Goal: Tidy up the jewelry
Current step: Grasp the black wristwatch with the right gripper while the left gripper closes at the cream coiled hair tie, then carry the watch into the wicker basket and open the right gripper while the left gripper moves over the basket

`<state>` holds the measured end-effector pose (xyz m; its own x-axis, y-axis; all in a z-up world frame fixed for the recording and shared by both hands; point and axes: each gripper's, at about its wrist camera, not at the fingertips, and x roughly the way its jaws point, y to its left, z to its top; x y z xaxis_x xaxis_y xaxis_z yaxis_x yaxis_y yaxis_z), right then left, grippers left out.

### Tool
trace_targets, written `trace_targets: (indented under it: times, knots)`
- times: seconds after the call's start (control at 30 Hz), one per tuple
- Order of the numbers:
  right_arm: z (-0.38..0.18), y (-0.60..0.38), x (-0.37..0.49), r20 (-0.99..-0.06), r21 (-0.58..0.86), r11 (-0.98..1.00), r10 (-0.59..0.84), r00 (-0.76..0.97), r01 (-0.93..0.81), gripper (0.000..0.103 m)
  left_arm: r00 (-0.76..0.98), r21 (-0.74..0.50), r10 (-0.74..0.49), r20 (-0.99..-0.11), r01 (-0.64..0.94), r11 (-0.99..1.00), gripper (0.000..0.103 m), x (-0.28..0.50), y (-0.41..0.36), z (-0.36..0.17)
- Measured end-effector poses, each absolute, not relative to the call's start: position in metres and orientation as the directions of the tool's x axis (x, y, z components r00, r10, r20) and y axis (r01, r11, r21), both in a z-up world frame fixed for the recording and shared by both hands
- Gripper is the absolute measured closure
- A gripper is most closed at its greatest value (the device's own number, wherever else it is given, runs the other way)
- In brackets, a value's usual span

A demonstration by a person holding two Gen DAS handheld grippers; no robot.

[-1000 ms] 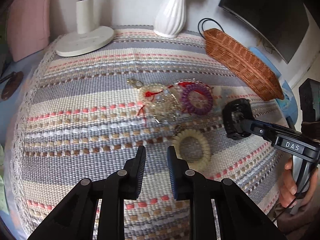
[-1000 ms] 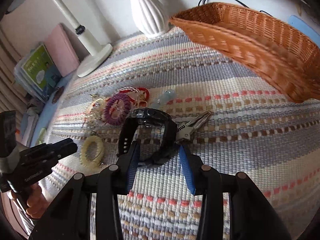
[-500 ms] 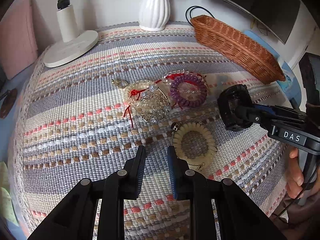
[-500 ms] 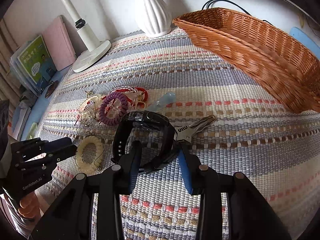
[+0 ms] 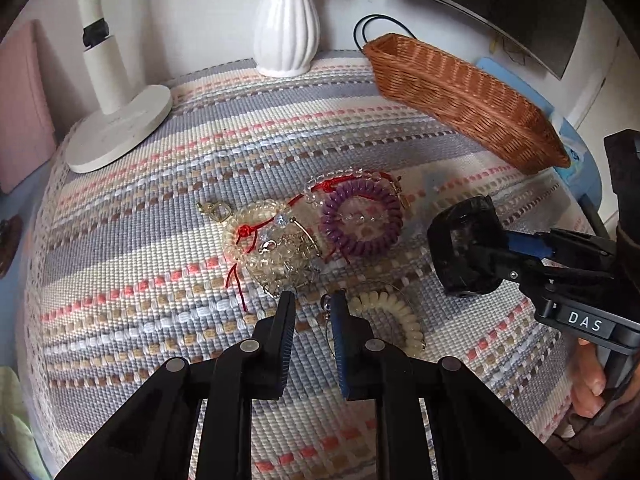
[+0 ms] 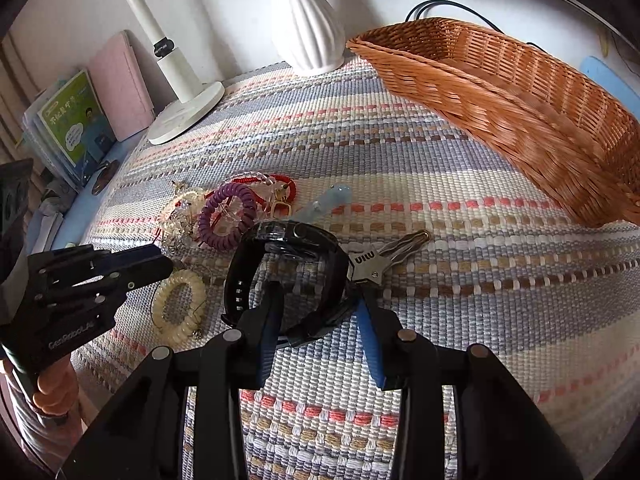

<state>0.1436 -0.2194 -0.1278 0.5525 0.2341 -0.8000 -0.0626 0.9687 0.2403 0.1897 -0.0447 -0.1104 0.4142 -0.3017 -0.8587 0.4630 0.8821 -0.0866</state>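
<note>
A heap of clear bead bracelets with red cord (image 5: 276,248), a purple coil hair tie (image 5: 362,220) and a cream coil hair tie (image 5: 396,316) lie on the striped woven mat (image 5: 160,240). My left gripper (image 5: 312,300) hovers between the heap and the cream coil. Its jaws are closing, with only mat and a thin wire hoop's edge between them. In the right wrist view the same gripper (image 6: 160,260) points at the heap. My right gripper (image 6: 320,296) is shut on the strap of a black watch (image 6: 288,240), which stands upright on the mat.
A wicker basket (image 6: 500,92) sits at the back right. Keys (image 6: 380,256) and a pale blue trinket (image 6: 332,200) lie beside the watch. A white vase (image 5: 286,20) and a lamp base (image 5: 120,128) stand at the back, with books (image 6: 76,120) to the left.
My left gripper has moved forward to the jewelry heap, rolled a little, and its jaws have narrowed slightly. The right gripper has stayed in place on the watch.
</note>
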Motion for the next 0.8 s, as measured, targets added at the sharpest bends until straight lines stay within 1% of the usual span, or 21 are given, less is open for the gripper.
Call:
trace_targets:
  times: [0.17,0.3,0.33,0.37,0.43,0.47,0.5,0.53,0.6,0.67,0.8]
  knots:
    - [-0.128,-0.220,0.144,-0.796,0.243,0.968,0.239,0.556,-0.067,0.062,0.383,-0.077,-0.303,-0.873,0.505,0.860,0.085,0.200,-0.053,-0.116]
    - [-0.128,-0.217,0.144,-0.794,0.222,0.972,0.222,0.566,-0.070,0.062,0.392,0.006,-0.256,-0.884,0.557,0.831,0.085,0.200,-0.071,-0.118]
    - [-0.128,-0.215,0.144,-0.794,0.208,0.975,0.211,0.571,-0.072,0.063,0.401,0.019,-0.249,-0.882,0.557,0.830,0.087,0.199,-0.075,-0.118]
    - [-0.128,-0.212,0.144,-0.794,0.186,0.980,0.195,0.576,-0.075,0.063,0.409,0.029,-0.244,-0.879,0.558,0.830,0.094,0.197,-0.079,-0.119]
    - [-0.128,-0.208,0.143,-0.792,0.144,0.986,0.163,0.589,-0.079,0.071,0.434,0.053,-0.233,-0.870,0.552,0.832,0.094,0.194,-0.083,-0.119]
    - [-0.128,-0.208,0.143,-0.789,0.147,0.986,0.167,0.591,-0.082,0.071,0.440,0.052,-0.233,-0.867,0.545,0.836,0.094,0.192,-0.082,-0.119]
    - [-0.127,-0.210,0.142,-0.787,0.162,0.983,0.180,0.590,-0.085,0.075,0.443,0.040,-0.241,-0.863,0.536,0.843,0.094,0.192,-0.080,-0.118]
    - [-0.126,-0.213,0.142,-0.784,0.175,0.981,0.191,0.591,-0.085,0.083,0.445,0.017,-0.261,-0.857,0.530,0.848,0.094,0.192,-0.077,-0.114]
    - [-0.123,-0.221,0.139,-0.777,0.201,0.976,0.214,0.592,-0.088,0.090,0.461,-0.027,-0.308,-0.832,0.521,0.853,0.094,0.188,-0.068,-0.098]
    - [-0.120,-0.229,0.136,-0.772,0.248,0.964,0.259,0.580,-0.100,0.091,0.485,-0.062,-0.358,-0.798,0.525,0.849,0.094,0.180,-0.059,-0.077]
    - [-0.112,-0.238,0.127,-0.760,0.260,0.961,0.261,0.596,-0.091,0.091,0.517,-0.102,-0.431,-0.739,0.548,0.831,0.094,0.166,-0.054,-0.040]
